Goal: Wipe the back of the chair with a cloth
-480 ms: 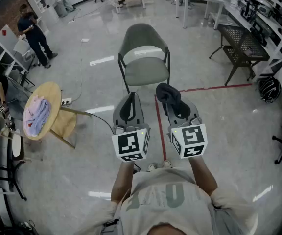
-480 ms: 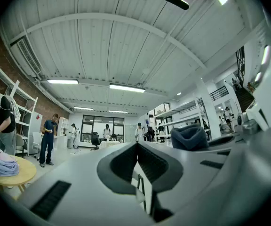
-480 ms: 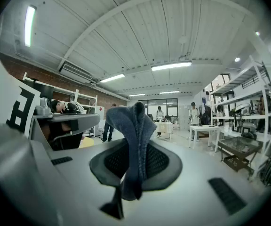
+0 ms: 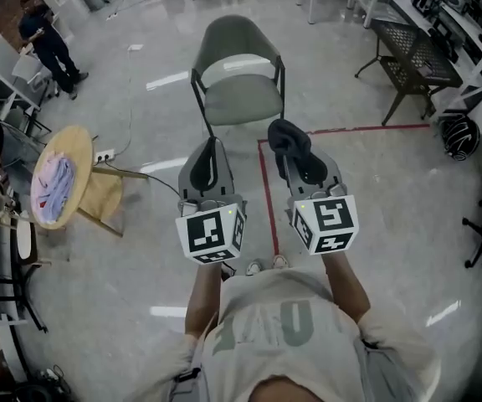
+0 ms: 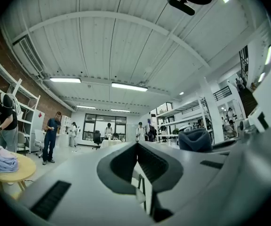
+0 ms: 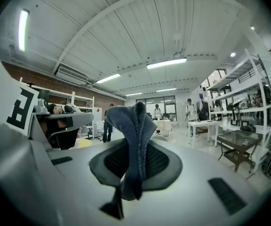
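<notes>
A grey-green chair [image 4: 239, 69] with a curved back and black metal legs stands on the floor ahead of me, its seat facing me. My right gripper [image 4: 295, 153] is shut on a dark blue cloth [image 4: 289, 137], which bunches up above the jaws in the right gripper view as the cloth [image 6: 136, 140]. My left gripper [image 4: 208, 156] is shut and holds nothing; in the left gripper view its jaws meet at the left gripper [image 5: 136, 147]. Both grippers hover side by side, short of the chair's front edge, pointing towards it.
A round wooden table [image 4: 47, 195] with a pink-and-blue cloth [image 4: 53, 184] stands at left. A black mesh bench [image 4: 413, 65] and white desks are at the right back. A red floor line [image 4: 264, 193] runs under my grippers. A person [image 4: 48, 44] stands at the far left.
The chair and room have shifted up and slightly left in the head view, and both grippers sit a little nearer the chair. The cloth remains held.
</notes>
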`<state>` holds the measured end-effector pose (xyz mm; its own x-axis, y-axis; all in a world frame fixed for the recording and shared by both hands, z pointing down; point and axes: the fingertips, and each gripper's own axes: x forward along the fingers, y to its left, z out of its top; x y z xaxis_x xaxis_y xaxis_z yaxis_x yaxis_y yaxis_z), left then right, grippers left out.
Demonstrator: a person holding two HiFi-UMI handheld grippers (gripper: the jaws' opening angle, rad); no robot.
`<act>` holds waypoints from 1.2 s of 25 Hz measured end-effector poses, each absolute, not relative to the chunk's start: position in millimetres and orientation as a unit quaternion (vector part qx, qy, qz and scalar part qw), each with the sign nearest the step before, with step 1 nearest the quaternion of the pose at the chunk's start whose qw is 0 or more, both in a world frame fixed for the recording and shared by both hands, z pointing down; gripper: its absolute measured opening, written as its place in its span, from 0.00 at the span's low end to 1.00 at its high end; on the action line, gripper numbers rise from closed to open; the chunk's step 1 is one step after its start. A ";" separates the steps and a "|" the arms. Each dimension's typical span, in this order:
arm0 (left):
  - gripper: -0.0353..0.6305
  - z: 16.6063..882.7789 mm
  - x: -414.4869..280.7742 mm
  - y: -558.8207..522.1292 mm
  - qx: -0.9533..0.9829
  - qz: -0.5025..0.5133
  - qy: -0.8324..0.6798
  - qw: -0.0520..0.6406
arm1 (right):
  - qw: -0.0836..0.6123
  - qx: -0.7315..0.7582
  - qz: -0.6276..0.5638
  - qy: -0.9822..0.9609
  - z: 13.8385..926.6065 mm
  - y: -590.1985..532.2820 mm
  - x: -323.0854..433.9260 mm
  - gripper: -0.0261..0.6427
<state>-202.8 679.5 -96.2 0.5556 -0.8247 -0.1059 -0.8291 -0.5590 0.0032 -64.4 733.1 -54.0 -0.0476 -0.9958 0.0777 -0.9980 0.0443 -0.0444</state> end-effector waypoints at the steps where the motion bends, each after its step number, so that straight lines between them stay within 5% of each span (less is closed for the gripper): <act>1: 0.08 -94.3 -200.5 676.8 -0.881 0.046 0.470 0.021 | 0.009 0.690 0.046 -0.722 -52.5 731.0 -60.0 0.13; 16: 0.08 -42.1 -185.8 590.9 -0.865 0.016 0.502 0.011 | 0.009 0.678 0.121 -0.725 23.3 665.3 -4.6 0.13; 30: 0.08 -48.2 -120.2 263.7 -0.890 0.059 0.451 0.021 | 0.011 0.682 0.100 -0.725 8.2 339.6 28.3 0.13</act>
